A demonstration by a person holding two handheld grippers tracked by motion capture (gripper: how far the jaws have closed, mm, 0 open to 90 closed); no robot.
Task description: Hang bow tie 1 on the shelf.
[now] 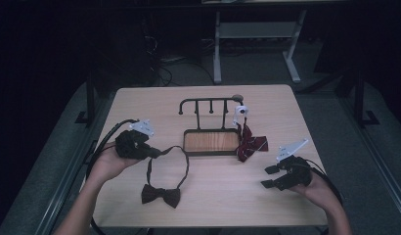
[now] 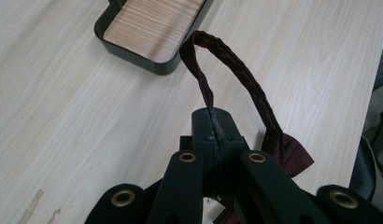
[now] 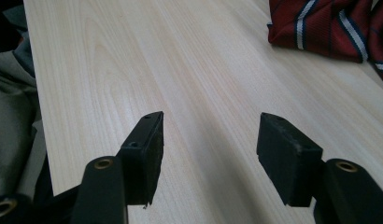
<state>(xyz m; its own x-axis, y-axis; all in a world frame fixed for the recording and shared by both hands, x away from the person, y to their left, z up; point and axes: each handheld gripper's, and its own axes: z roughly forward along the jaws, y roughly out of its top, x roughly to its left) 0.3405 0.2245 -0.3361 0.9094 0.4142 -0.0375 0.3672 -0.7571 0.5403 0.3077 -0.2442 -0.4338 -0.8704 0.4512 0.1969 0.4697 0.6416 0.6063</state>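
A dark maroon bow tie (image 1: 161,195) lies on the table near the front, its thin strap (image 1: 170,151) looping back toward the stand. My left gripper (image 1: 157,152) is shut on that strap. In the left gripper view the closed jaws (image 2: 213,123) pinch the strap (image 2: 236,70), which arches up and comes down to the bow (image 2: 292,154) at the right. My right gripper (image 1: 268,177) hovers at the table's right with its jaws open and nothing between them (image 3: 210,149). A red striped tie (image 1: 250,144) (image 3: 320,28) lies beside the stand.
A black hook rack (image 1: 208,101) rises from a wood-floored tray (image 1: 211,152) (image 2: 133,53) at the table's middle. A small white object (image 1: 240,111) sits at the rack's right end above the red tie. Bare tabletop lies in front of the right gripper.
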